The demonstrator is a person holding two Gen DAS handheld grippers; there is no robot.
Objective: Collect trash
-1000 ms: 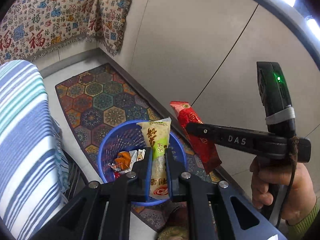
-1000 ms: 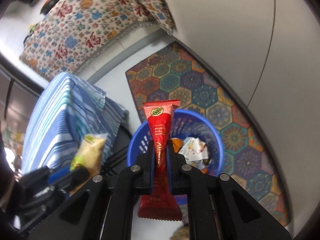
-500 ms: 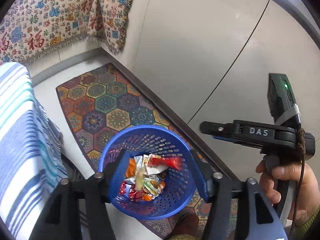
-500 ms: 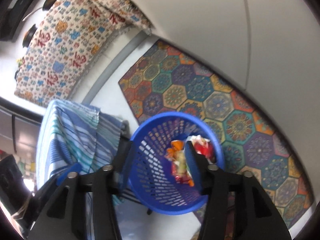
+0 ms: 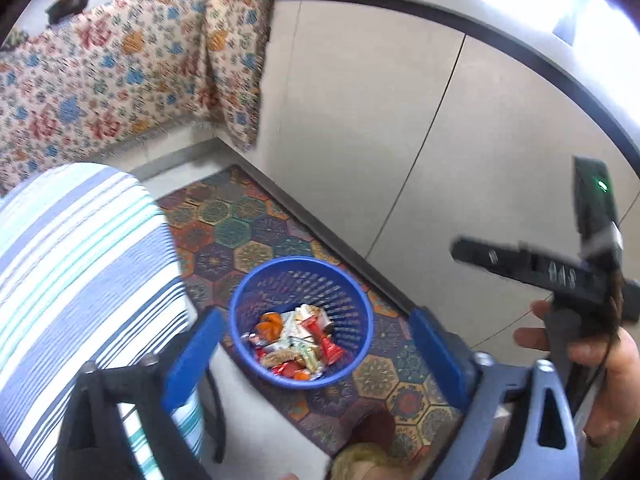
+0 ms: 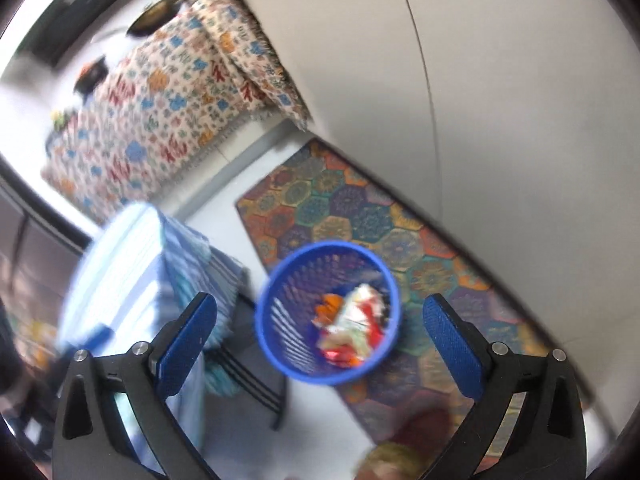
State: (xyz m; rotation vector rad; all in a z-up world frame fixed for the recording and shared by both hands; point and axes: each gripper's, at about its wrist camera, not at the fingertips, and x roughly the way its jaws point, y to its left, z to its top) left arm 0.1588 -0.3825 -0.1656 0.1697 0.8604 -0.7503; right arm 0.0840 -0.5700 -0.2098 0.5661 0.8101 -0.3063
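A blue plastic basket (image 5: 300,261) stands on the floor rug, holding a heap of several crumpled snack wrappers (image 5: 297,340). My left gripper (image 5: 316,316) hangs above it, its jaws opening wide with nothing between the blue pads. In the right wrist view the same basket (image 6: 280,276) and its wrappers (image 6: 352,328) lie below my right gripper (image 6: 320,300). Its jaws are also opening and hold nothing. The right gripper (image 5: 560,276) also shows at the right edge of the left wrist view, held in a hand (image 5: 616,364).
A table draped in a blue striped cloth (image 5: 80,260) stands left of the basket, dark metal legs (image 5: 218,412) beneath it. A hexagon-patterned rug (image 5: 224,216) runs along grey cabinet doors (image 5: 400,120). A floral cloth (image 5: 100,80) hangs at the back. A person's foot (image 5: 370,428) is near the bottom.
Both grippers opened and let go: the yellow-green packet and the red packet dropped into the basket. Both grippers then rose and pulled back, so the basket looks smaller.
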